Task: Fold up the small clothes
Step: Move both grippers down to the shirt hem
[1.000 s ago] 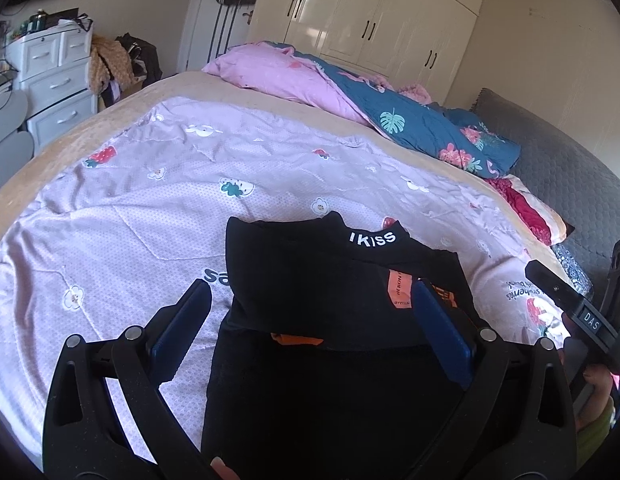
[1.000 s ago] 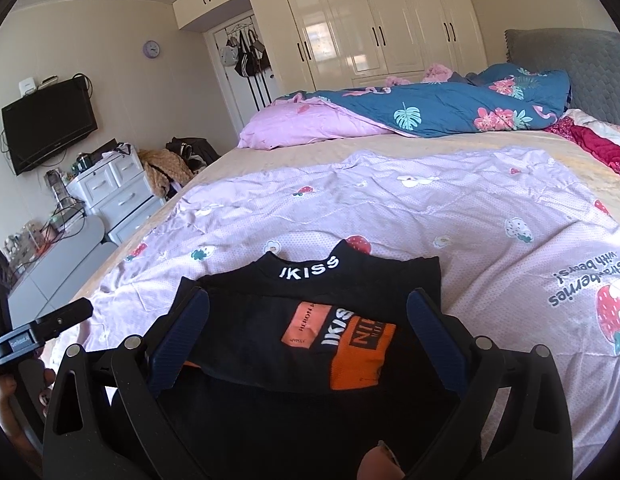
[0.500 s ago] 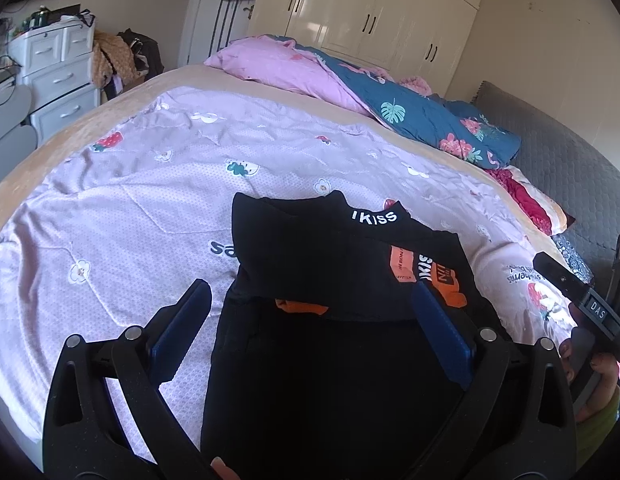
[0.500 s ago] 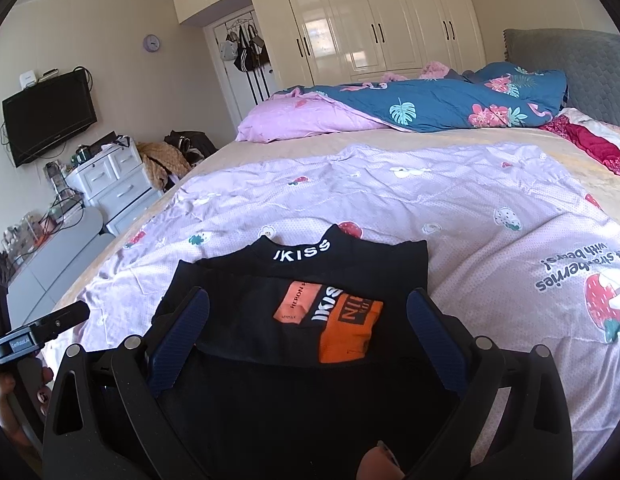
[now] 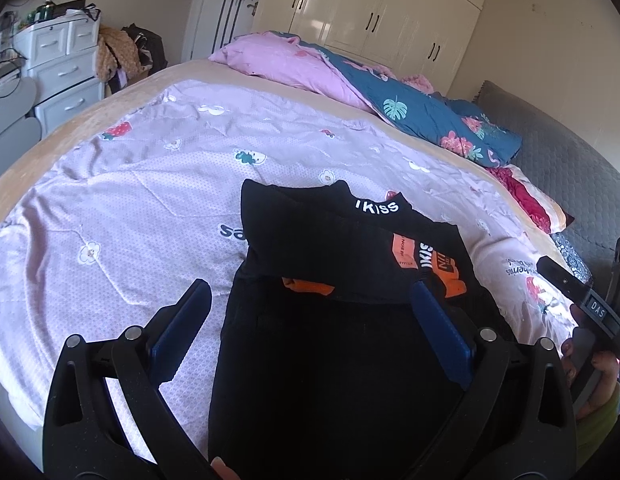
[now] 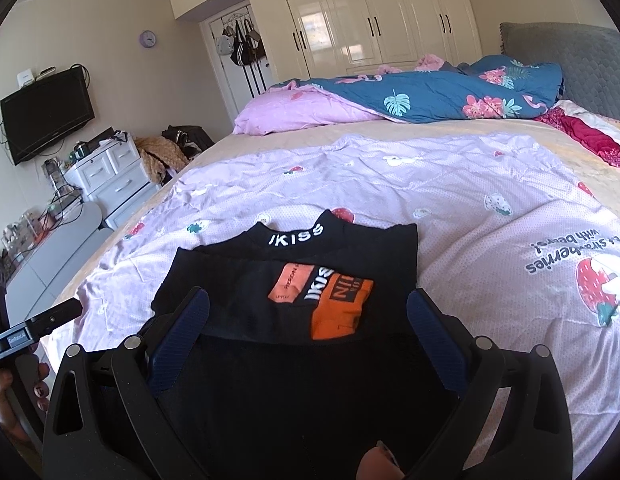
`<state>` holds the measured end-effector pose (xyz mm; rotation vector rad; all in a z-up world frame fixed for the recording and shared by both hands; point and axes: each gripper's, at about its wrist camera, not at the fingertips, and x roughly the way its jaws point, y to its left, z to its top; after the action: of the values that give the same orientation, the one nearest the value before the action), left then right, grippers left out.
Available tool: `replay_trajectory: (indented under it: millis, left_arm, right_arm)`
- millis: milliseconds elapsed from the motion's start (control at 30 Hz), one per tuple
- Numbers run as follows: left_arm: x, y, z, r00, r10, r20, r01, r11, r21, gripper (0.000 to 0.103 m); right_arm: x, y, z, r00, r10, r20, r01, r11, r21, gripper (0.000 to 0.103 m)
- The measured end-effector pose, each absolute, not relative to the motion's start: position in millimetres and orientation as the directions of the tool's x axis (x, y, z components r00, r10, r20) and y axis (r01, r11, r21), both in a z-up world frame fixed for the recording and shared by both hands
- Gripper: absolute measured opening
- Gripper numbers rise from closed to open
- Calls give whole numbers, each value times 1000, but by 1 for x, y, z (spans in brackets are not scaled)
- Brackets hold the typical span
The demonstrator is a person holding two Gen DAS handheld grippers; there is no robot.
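Observation:
A small black top (image 5: 342, 320) (image 6: 302, 320) with a white "IKISS" collar and orange patches lies on the lilac bedspread (image 5: 130, 200) (image 6: 470, 208), both sides folded inward. My left gripper (image 5: 312, 308) hovers open above its near half, blue pads wide apart, nothing between them. My right gripper (image 6: 308, 316) is open too, straddling the garment's lower part from above. The right tool's body (image 5: 582, 304) shows at the right edge of the left wrist view. In the right wrist view the left tool (image 6: 34, 328) sits at the left edge.
A pink and blue duvet (image 6: 410, 100) is heaped at the far side of the bed, by the grey headboard (image 6: 566, 52). White drawers (image 6: 106, 176) and a wall TV (image 6: 46, 116) stand left of the bed. White wardrobes (image 6: 370, 16) line the far wall.
Both grippers have drawn back and risen slightly from the garment; it now sits lower and farther in each view. Neither has closed, and the garment has not moved.

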<state>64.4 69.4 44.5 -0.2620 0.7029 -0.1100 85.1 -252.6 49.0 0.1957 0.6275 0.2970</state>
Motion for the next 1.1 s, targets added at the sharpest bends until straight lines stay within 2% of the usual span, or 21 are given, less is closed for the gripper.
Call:
replay_trajectory:
  millis: [300, 767, 1100]
  left_arm:
    - [56, 77, 30, 725, -193, -661, -18, 954, -298, 94]
    - [39, 77, 18, 688, -193, -699, -14, 960, -280, 94]
    - [25, 80, -2, 631, -157, -760, -21, 976, -219, 94]
  right_arm:
    - [73, -253, 35, 735, 334, -591, -219, 941, 259, 98]
    - [53, -261, 30, 722, 337, -604, -217, 940, 265, 99]
    - [38, -266, 24, 695, 332, -638, -220, 943, 251, 98]
